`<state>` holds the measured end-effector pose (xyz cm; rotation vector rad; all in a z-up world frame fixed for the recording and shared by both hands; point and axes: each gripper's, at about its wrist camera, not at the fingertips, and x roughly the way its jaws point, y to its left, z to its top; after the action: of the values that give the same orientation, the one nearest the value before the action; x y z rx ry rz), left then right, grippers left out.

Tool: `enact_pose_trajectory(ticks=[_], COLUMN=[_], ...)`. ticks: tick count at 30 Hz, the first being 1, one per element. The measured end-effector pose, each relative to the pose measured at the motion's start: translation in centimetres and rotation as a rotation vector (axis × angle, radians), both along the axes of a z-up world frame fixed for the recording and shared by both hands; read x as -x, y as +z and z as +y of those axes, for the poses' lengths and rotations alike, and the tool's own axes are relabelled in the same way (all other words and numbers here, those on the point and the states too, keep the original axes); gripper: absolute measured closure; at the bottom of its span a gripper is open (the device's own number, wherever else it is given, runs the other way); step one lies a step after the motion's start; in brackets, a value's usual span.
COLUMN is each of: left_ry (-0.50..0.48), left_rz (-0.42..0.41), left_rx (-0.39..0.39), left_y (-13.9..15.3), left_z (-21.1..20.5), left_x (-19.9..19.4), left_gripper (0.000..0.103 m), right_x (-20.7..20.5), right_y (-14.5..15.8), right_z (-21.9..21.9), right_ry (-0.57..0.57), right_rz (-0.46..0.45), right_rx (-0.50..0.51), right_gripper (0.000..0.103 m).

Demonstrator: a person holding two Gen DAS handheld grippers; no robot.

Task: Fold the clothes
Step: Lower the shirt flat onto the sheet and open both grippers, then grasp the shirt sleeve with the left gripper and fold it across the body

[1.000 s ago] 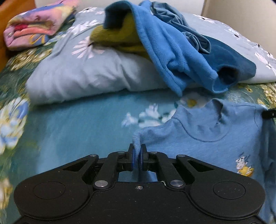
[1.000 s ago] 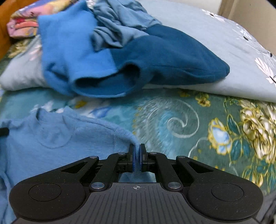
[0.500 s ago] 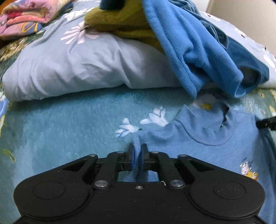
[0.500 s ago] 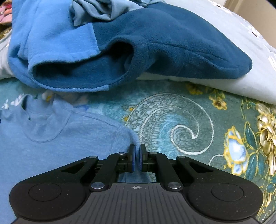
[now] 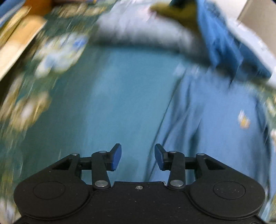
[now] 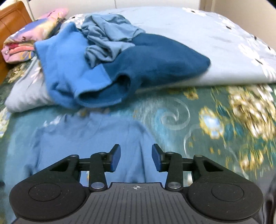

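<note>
A light blue child's top (image 5: 215, 120) with a small cartoon print lies flat on the teal flowered bedspread (image 5: 120, 103). It also shows in the right wrist view (image 6: 82, 141). My left gripper (image 5: 138, 157) is open and empty, just left of the top's left edge. My right gripper (image 6: 136, 157) is open and empty, above the top's right part. Both views are motion-blurred.
A pile of blue fleece garments (image 6: 120, 69) and a crumpled grey-blue garment (image 6: 107, 39) lie on a folded pale floral quilt (image 6: 207, 43) behind the top. An olive garment (image 5: 182, 12) sits in the pile. A pink folded blanket (image 6: 31, 39) lies by the wooden headboard (image 6: 12, 19).
Both grippers were shut on the top's shoulders. They have opened, let the top go onto the bed, and pulled back; the left view swung left.
</note>
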<state>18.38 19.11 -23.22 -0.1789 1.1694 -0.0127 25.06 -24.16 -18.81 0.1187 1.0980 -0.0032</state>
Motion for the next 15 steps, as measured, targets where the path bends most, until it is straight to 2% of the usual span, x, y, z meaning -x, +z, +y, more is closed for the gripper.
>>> enact_pose_trajectory(ticks=[5,9,12,13,14,15], left_ry=[0.063,0.066,0.065,0.058,0.05,0.043], left_rz=[0.138,0.141,0.129,0.127,0.125,0.123], left_rx=[-0.011,0.059,0.08,0.073,0.065,0.057], left_y=[-2.2,-3.0,-3.4,-3.4,-3.4,-3.4], left_z=[1.6,0.3,-0.5,-0.9,-1.3,-1.6], left_x=[6.7,6.7,6.7,6.7,6.7,6.7], left_gripper=[0.064,0.063,0.064,0.068,0.081,0.089], right_x=[3.4,4.1,3.9,3.8,3.7,3.7], right_y=[-0.2,-0.6,-0.4,-0.3,-0.2,-0.1], right_z=[0.1,1.1,2.2,2.5,2.8,3.0], right_ry=[-0.018,-0.015,0.016,0.027,0.035,0.043], right_rz=[0.081,0.112,0.104,0.1,0.097,0.094], right_rx=[-0.014,-0.017,-0.02,-0.021,-0.022,-0.023], right_gripper=[0.067,0.067,0.067,0.067,0.067,0.067])
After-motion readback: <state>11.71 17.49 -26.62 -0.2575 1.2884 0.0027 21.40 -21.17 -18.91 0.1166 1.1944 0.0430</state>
